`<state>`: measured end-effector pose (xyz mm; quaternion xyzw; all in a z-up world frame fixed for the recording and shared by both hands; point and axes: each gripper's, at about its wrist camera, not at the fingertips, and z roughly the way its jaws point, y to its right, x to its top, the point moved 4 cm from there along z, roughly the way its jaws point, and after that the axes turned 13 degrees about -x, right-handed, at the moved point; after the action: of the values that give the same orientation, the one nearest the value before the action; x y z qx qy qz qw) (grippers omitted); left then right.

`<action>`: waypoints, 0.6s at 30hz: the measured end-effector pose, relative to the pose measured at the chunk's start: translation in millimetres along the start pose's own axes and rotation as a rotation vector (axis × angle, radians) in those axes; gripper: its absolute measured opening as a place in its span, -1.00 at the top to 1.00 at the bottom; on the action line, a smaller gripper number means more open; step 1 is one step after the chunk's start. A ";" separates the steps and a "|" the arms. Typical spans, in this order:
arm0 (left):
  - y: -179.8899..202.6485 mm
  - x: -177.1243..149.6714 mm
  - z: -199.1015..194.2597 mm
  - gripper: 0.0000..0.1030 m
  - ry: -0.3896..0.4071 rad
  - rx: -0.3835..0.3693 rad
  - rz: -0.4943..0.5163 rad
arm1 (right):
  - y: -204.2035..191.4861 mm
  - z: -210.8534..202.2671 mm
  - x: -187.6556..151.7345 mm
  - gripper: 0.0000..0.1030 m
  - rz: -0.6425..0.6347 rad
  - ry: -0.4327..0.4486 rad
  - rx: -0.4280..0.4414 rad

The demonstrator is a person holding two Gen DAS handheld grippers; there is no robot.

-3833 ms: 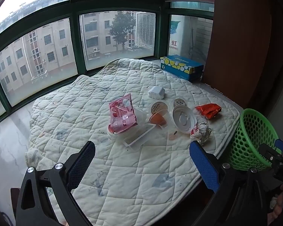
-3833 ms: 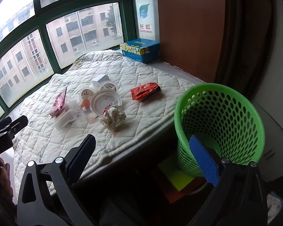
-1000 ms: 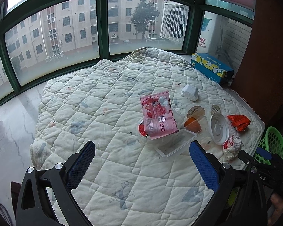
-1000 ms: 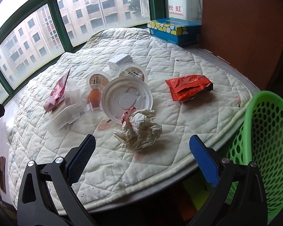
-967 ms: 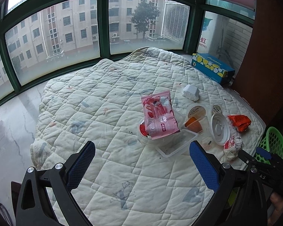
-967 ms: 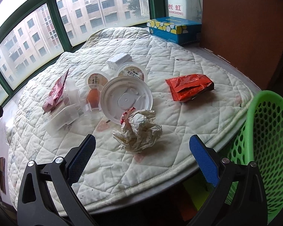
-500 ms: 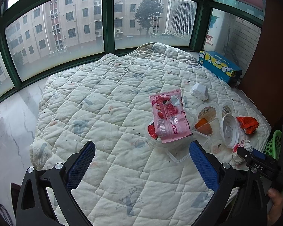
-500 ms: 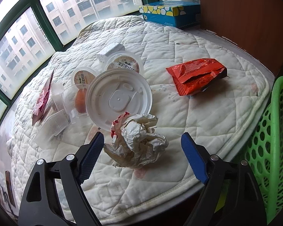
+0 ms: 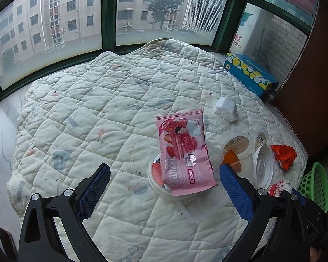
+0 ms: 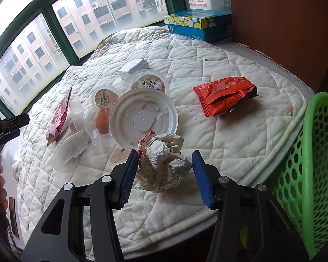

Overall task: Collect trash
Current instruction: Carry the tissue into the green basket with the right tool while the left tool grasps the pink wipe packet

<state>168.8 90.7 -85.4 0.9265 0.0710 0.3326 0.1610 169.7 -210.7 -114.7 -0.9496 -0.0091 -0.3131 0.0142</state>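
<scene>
A crumpled white paper ball (image 10: 163, 164) lies near the quilt's front edge, and it also shows in the left wrist view (image 9: 281, 187). My right gripper (image 10: 166, 172) straddles it, jaws partly closed, pads close to its sides. A white round lid (image 10: 143, 118), jelly cups (image 10: 149, 84), a red wrapper (image 10: 224, 95) and a pink wrapper (image 9: 182, 150) on a clear tub lie behind. My left gripper (image 9: 164, 193) is open and empty, hovering just before the pink wrapper.
A green mesh basket (image 10: 317, 163) stands off the table's right edge. A blue tissue box (image 10: 199, 23) sits at the back by the brown wall. A white foam block (image 9: 226, 109) lies on the quilt (image 9: 98, 113). Windows ring the far side.
My right gripper moved forward and down onto the paper ball and its jaws narrowed around it. My left gripper moved closer to the pink wrapper.
</scene>
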 end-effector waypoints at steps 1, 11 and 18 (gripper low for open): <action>2.7 2.6 5.4 -0.88 -0.011 -0.021 0.008 | 1.0 -1.8 0.5 0.02 0.004 0.002 0.001; 13.5 14.4 66.4 -0.88 -0.141 -0.094 0.053 | 14.5 -38.4 2.9 0.02 0.029 0.070 -0.005; 3.0 17.0 87.4 -0.85 -0.181 -0.096 0.030 | 32.1 -56.2 2.7 0.02 0.044 0.103 -0.041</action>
<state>237.8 70.1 -137.8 0.9449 0.0264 0.2531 0.2058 139.4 -244.6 -68.5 -0.9322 0.0190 -0.3614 0.0024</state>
